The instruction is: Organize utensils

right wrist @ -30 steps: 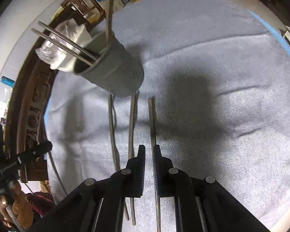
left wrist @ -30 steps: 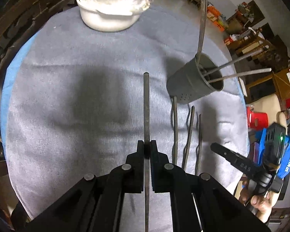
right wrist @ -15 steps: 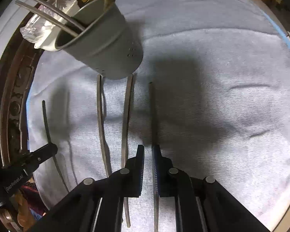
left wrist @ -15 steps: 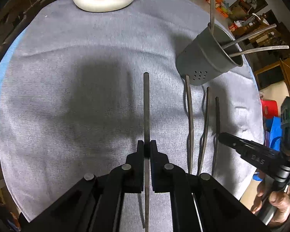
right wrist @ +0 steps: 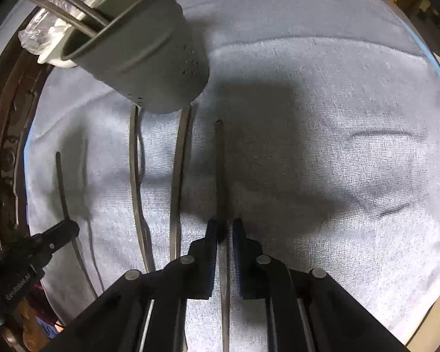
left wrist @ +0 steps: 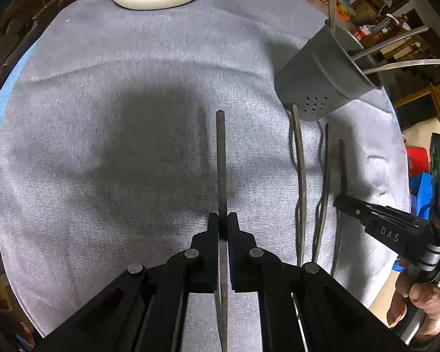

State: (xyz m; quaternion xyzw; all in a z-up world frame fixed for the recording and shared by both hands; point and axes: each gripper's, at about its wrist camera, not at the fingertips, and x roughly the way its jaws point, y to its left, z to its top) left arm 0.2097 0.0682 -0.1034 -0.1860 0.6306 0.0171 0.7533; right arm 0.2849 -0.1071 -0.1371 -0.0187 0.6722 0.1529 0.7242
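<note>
Left claw (left wrist: 223, 220) clamped on utensil (left wrist: 221, 161); right claw (right wrist: 223, 228) closing around desk utensil (right wrist: 220, 170). Pickup step. Next, I judge: lift, drop into holder (right wrist: 149, 58).

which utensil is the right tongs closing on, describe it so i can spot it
Start at the grey perforated utensil cup on the grey cloth. Three thin metal utensils lie side by side in front of it. The one you want is the utensil farthest from the left tongs, the only one running between the right tongs.
</note>
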